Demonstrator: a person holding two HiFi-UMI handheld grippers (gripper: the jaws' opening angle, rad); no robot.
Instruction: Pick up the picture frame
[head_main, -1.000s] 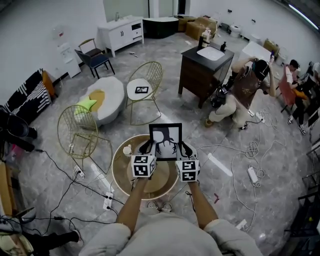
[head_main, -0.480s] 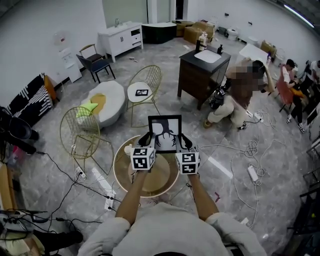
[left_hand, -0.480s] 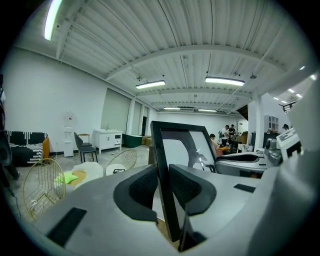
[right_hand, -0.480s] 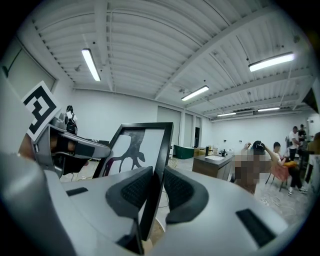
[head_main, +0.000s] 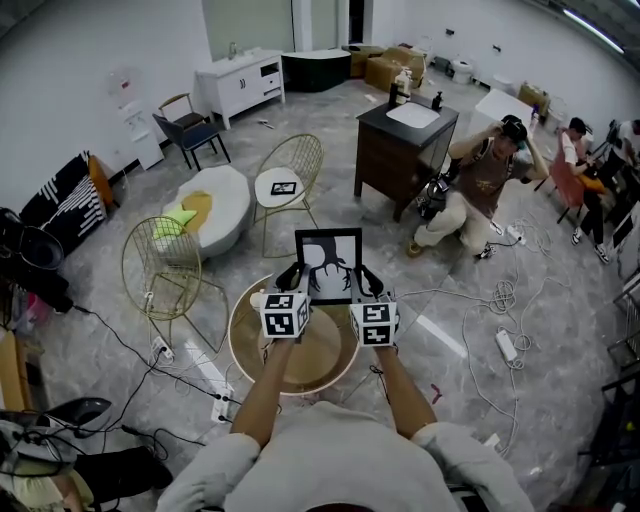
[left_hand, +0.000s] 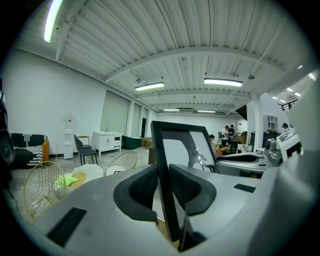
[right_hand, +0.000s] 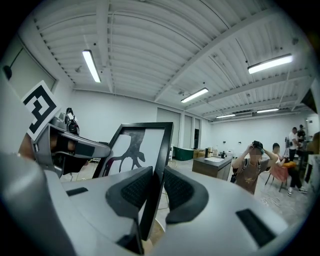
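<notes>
The picture frame (head_main: 328, 262) is black, with a dark branching figure on white, and it is held upright above the round wooden table (head_main: 240, 340). My left gripper (head_main: 293, 283) is shut on the frame's left edge and my right gripper (head_main: 366, 283) on its right edge. In the left gripper view the frame (left_hand: 172, 150) stands edge-on, pinched between the two dark pads of that gripper (left_hand: 164, 187). The right gripper view shows the frame (right_hand: 150, 137) clamped the same way in that gripper (right_hand: 157, 187). The frame's bottom edge is hidden behind the jaws.
A small white cup (head_main: 257, 299) stands on the table's left rim. Two gold wire chairs (head_main: 160, 265) (head_main: 293, 165) and a white pouf (head_main: 215, 200) stand to the left and beyond. A dark vanity cabinet (head_main: 405, 140), a crouching person (head_main: 480, 190) and floor cables (head_main: 500, 300) are at right.
Both grippers have risen together with the frame, which now hangs a little higher over the table. The crouching person has raised both hands to the head.
</notes>
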